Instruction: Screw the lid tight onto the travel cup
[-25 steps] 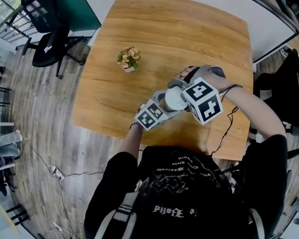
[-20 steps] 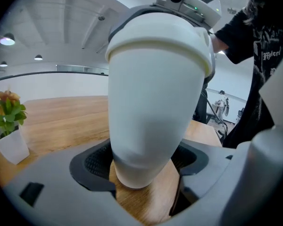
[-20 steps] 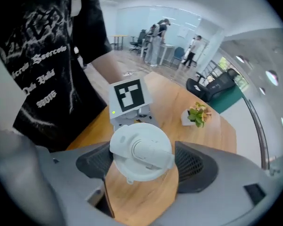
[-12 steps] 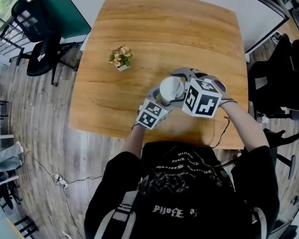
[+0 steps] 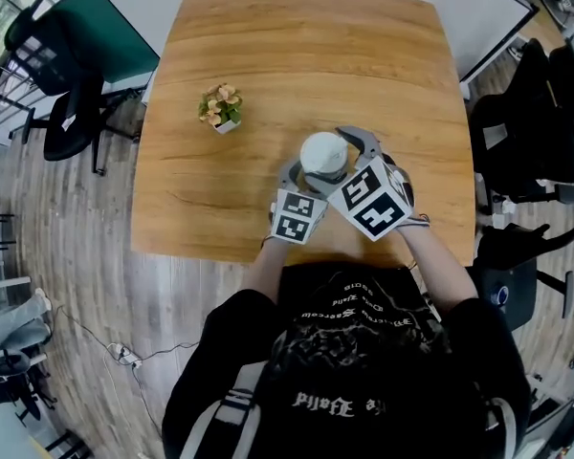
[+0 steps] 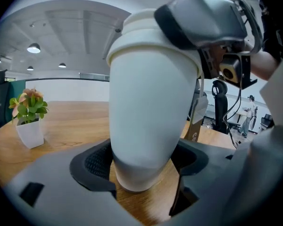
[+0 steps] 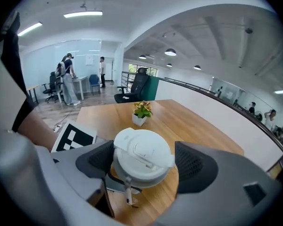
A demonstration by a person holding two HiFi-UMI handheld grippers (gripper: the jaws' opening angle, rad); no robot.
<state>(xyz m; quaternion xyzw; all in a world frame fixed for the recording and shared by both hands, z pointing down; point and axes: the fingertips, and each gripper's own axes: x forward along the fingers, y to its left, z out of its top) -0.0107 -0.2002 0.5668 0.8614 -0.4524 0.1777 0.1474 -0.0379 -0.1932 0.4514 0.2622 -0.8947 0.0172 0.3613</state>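
The wooden table (image 5: 268, 46) carries the whole job, and the travel cup (image 6: 146, 112) appears to stand on it, near the person's edge. The left gripper (image 6: 144, 166) is clamped low on the cup's body, both pads against its sides. The right gripper (image 7: 141, 163) comes down from above and is closed around the lid (image 7: 142, 149), which already sits on the rim. Within the last second its marker cube (image 5: 368, 202) has swung round, and the right forearm (image 5: 430, 256) now comes in from below rather than from the right (the bite itself unchanged). A tightening twist therefore looks under way, though whether the lid is fully tight cannot be seen. A small potted plant (image 5: 220, 108) stands well apart.
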